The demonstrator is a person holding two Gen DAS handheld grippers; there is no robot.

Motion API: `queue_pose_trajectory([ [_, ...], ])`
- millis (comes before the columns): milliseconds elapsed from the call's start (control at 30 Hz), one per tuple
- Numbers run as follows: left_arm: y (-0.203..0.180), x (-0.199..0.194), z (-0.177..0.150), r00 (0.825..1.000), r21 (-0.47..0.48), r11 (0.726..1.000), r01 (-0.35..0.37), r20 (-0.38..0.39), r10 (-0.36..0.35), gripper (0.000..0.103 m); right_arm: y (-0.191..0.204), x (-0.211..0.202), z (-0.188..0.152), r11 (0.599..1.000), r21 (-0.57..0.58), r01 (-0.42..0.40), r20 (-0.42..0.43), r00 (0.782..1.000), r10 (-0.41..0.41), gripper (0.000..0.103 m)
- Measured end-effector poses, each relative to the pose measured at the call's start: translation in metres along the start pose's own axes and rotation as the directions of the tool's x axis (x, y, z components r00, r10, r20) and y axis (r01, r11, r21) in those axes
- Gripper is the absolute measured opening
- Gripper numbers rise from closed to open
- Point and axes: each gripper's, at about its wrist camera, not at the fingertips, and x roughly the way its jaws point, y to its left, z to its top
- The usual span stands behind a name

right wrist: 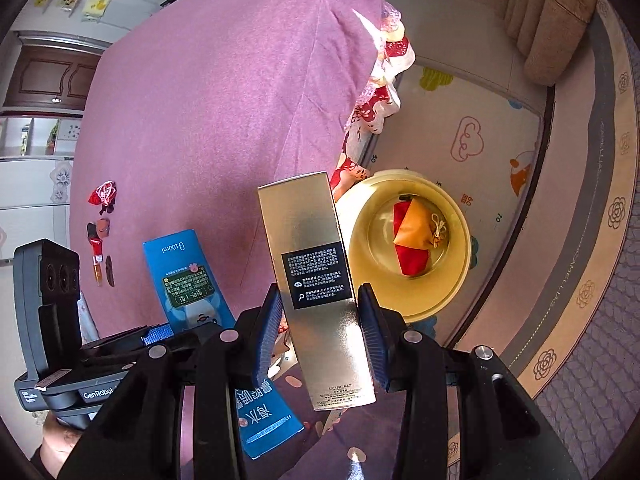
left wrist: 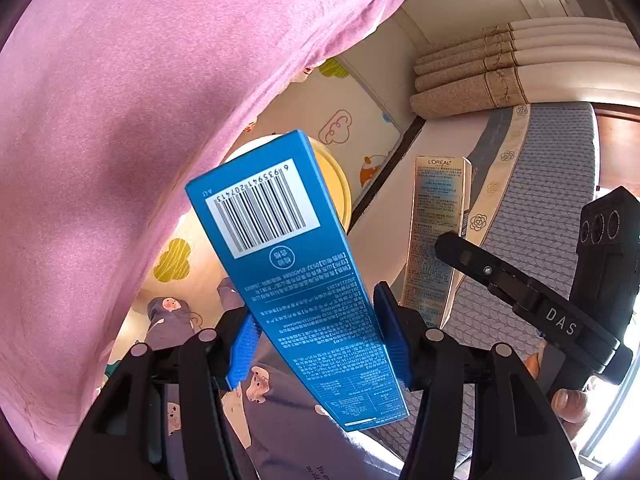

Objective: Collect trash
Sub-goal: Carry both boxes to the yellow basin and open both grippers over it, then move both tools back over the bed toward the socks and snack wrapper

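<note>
The left gripper (left wrist: 316, 344) clamps a blue box (left wrist: 292, 264) low down, so the long box could pivot and miss the yellow bin (right wrist: 408, 244) beyond it. The right gripper (right wrist: 318, 336) likewise pinches a gold box (right wrist: 316, 280); the bin, seemingly holding a red-orange pouch (right wrist: 412, 236), sits far-right on the floor.

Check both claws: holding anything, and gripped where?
Left claw clamps the blue carton across its long sides, near the lower end. Right claw clamps the gold L'Oreal carton likewise.
</note>
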Motion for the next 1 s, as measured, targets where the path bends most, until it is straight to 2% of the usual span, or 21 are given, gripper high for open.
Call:
queue_pose_trajectory([
  [100, -0.014, 0.009, 0.006, 1.000, 0.016, 1.000, 0.005, -0.012, -0.005, 0.056, -0.013, -0.003, -0.001, 0.999, 0.037, 0.006, 0.008, 1.000, -0.007, 0.040],
  [133, -0.015, 0.011, 0.007, 1.000, 0.016, 1.000, 0.007, -0.019, -0.007, 0.057, -0.018, -0.004, -0.002, 0.998, 0.057, 0.015, 0.014, 1.000, -0.016, 0.045],
  [167, -0.015, 0.014, 0.007, 1.000, 0.015, 1.000, 0.005, -0.027, -0.004, 0.066, -0.023, -0.006, -0.002, 0.997, 0.075, 0.014, 0.016, 1.000, -0.015, 0.049],
  [233, -0.017, 0.018, 0.008, 0.999, 0.021, 0.999, -0.024, -0.034, 0.025, 0.073, -0.032, -0.007, -0.002, 0.995, 0.104, 0.004, 0.021, 1.000, -0.006, 0.052],
  [467, -0.018, 0.026, 0.004, 0.996, 0.058, 0.996, -0.064, -0.051, 0.067, 0.075, -0.035, -0.008, -0.002, 0.994, 0.106, 0.007, 0.007, 1.000, -0.008, 0.052],
  [733, -0.015, 0.015, 0.010, 0.998, 0.058, 0.997, -0.047, -0.026, 0.048, 0.075, -0.019, -0.003, 0.003, 0.996, 0.088, -0.003, 0.000, 1.000, 0.003, 0.052],
  [1000, 0.010, -0.006, 0.011, 1.000, 0.009, 1.000, -0.026, 0.012, 0.025, 0.076, 0.013, 0.004, 0.005, 0.999, 0.033, -0.001, -0.014, 1.000, 0.001, 0.052],
])
